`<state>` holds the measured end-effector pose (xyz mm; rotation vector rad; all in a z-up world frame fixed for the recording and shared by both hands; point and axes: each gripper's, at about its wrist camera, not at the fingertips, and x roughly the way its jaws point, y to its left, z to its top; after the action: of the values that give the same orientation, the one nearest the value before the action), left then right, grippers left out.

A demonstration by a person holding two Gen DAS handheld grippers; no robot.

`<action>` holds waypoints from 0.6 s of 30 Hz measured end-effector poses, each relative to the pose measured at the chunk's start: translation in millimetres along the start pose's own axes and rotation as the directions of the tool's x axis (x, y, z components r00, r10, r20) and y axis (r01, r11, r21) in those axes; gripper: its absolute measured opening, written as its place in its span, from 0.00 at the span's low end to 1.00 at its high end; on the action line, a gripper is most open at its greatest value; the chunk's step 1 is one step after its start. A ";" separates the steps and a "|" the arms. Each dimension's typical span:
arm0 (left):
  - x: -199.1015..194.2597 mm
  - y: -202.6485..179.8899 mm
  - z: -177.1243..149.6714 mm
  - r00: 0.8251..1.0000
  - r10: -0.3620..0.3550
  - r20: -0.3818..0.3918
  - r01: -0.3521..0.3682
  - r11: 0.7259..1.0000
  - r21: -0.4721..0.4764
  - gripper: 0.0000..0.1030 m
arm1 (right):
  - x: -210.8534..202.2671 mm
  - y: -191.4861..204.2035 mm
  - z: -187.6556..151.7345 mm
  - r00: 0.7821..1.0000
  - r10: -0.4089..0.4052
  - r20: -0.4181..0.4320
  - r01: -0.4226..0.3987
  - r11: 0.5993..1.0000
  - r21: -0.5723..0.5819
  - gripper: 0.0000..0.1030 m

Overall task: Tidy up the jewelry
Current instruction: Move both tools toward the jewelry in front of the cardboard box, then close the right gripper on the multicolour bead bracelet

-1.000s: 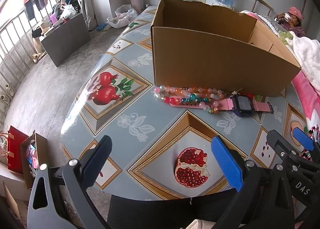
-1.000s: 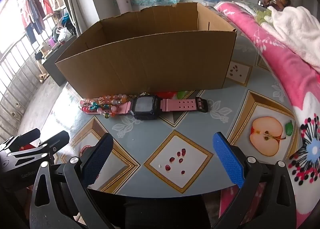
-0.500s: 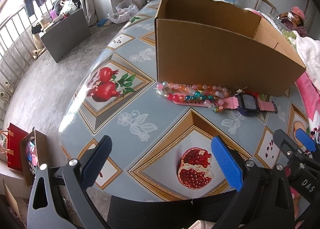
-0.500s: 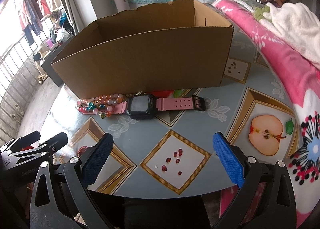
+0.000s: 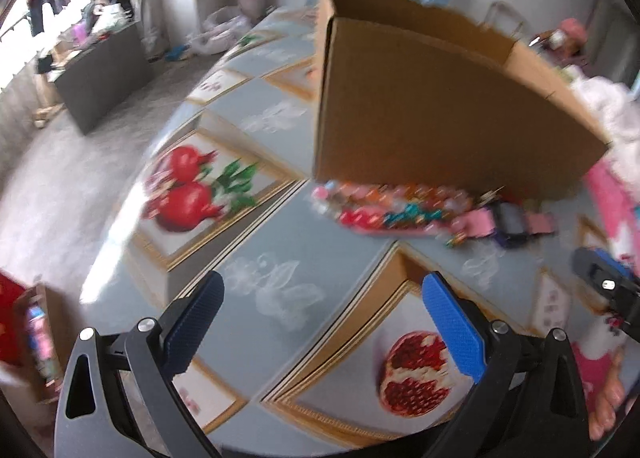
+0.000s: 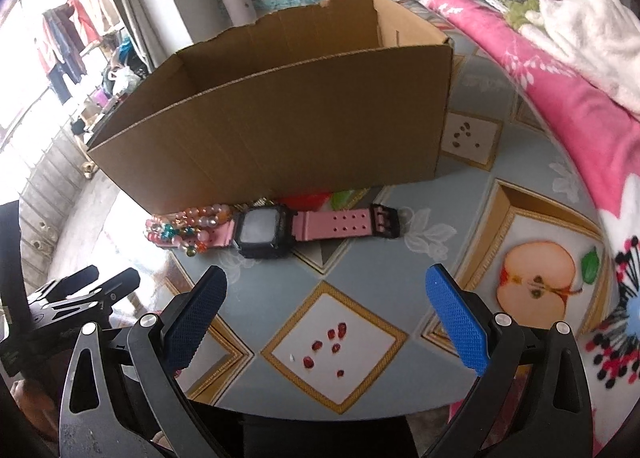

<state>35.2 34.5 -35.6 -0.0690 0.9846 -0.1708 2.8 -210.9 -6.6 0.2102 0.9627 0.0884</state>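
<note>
**Q:** What sits on the table?

**A:** A plain brown cardboard box, open-topped with a ragged upper edge, stands on a glossy tablecloth printed with fruit inside gold diamond frames. Just in front of the box's near wall lies a watch with a square black case and a pink perforated rubber strap ending in a black buckle. Touching the watch's left end is a bunch of beaded bracelets, round glassy beads in pink, peach, red and teal.

**Q:** And the tools?

**A:** The right gripper hovers over the table's near edge, well short of the box, its two blue ribbed pads spread wide with nothing between them. The left gripper is likewise wide open and empty, its black metal frame studded with silver rivets. It is aimed toward the box's left corner.

**Q:** How does the jewelry look from the left side?

**A:** Blurred. The bracelets show as a smeared band of colour along the foot of the box, with the watch at the band's right end. Printed pomegranates on the tablecloth flank the view.

**Q:** Anything beside the box?

**A:** A pink floral blanket and a fluffy white cloth lie to its right.
</note>
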 end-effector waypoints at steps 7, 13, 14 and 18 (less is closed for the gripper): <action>-8.6 25.9 10.0 0.986 -0.092 0.139 0.094 0.996 -0.007 0.95 | 15.0 29.2 12.6 0.986 0.166 -0.025 -0.168 0.982 -0.086 0.76; -12.5 25.2 18.8 0.982 -0.061 0.181 0.057 0.998 0.025 0.94 | 39.6 67.8 16.3 0.967 0.238 -0.094 -0.253 0.939 -0.232 0.56; -10.2 26.2 20.6 0.981 -0.061 0.183 0.057 0.998 0.028 0.93 | 43.4 73.4 16.7 0.965 0.239 -0.104 -0.258 0.933 -0.249 0.50; -2.5 27.1 24.7 0.981 -0.086 0.176 0.081 0.996 0.035 0.81 | 59.4 96.6 19.9 0.961 0.241 -0.138 -0.273 0.911 -0.310 0.40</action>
<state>57.4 61.1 -23.6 -0.0988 0.8015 -0.2512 54.7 -109.3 -22.5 0.0249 0.9974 0.5026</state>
